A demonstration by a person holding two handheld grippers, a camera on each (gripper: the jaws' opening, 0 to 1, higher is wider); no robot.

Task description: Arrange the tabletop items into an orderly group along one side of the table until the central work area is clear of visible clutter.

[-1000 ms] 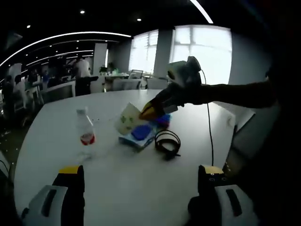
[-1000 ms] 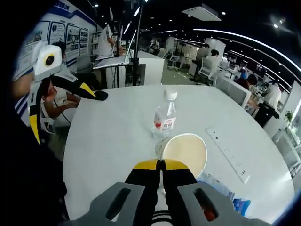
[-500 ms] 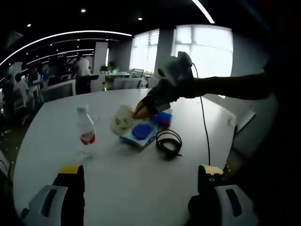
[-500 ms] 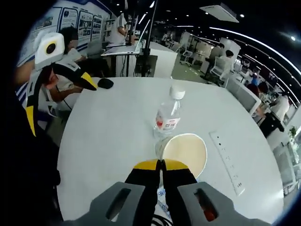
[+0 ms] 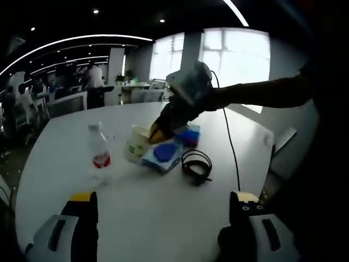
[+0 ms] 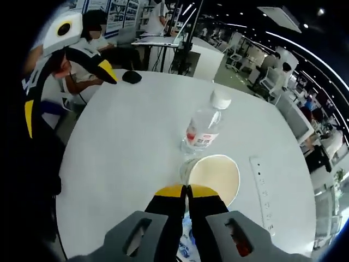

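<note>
My right gripper (image 6: pixel 186 191) is shut on the rim of a pale paper cup (image 6: pixel 214 174). In the left gripper view the same right gripper (image 5: pixel 155 134) holds the cup (image 5: pixel 134 146) low over the white table (image 5: pixel 147 207), between a clear water bottle (image 5: pixel 98 153) and a blue-and-white tissue pack (image 5: pixel 162 155). Whether the cup touches the table I cannot tell. The bottle (image 6: pixel 204 129) stands just beyond the cup. My left gripper (image 5: pixel 163 204) is open and holds nothing near the table's front edge; it also hangs open as the left gripper (image 6: pixel 68 95) off the table's far side.
A coiled black cable (image 5: pixel 195 164) lies right of the tissue pack, and a small blue item (image 5: pixel 188 135) sits behind it. A black mouse (image 6: pixel 132 76) rests at the far table edge and a power strip (image 6: pixel 260 191) is set in the table. People sit nearby.
My right gripper has carried the cup to the left and downward, closer to the bottle and the table. The left gripper has stayed put and open.
</note>
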